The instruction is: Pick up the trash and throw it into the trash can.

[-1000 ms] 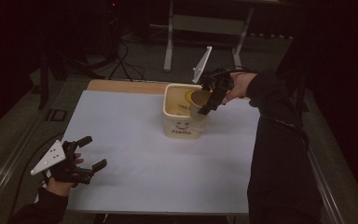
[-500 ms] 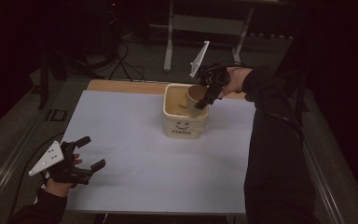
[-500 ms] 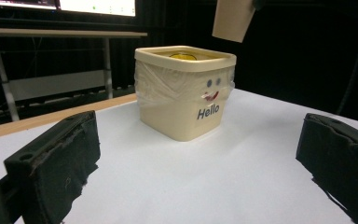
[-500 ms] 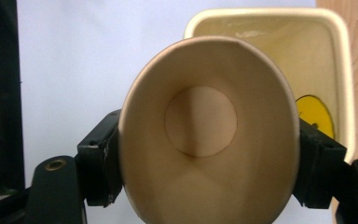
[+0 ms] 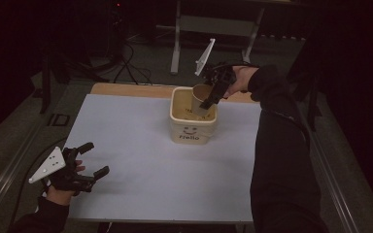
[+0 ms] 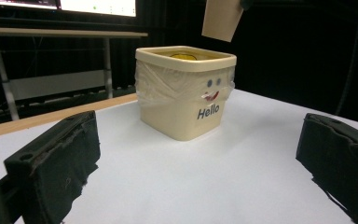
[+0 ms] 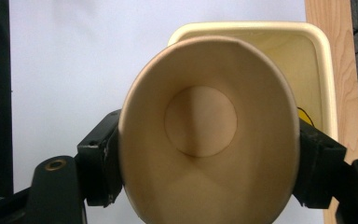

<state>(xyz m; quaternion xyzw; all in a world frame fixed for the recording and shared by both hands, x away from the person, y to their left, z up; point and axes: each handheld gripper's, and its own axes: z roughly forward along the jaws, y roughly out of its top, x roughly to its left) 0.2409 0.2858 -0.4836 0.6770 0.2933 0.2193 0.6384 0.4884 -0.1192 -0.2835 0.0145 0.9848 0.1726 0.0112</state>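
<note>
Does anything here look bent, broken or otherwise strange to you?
Yes, the paper cup. The right gripper clamps it above the cream tub, and its rim is squashed into an oval. The tub has wrinkled clear film wrapped around its upper part. Nothing looks spilled.

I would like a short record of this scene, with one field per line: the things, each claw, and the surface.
container: cream square tub printed "Hello", upright on the table
cup: brown paper cup, squeezed oval, seems empty, held above the tub
right claw: shut on the cup, over the tub's opening
left claw: open, holds nothing, near the table's near-left corner
surface: white table top, wooden strip at the far edge
</note>
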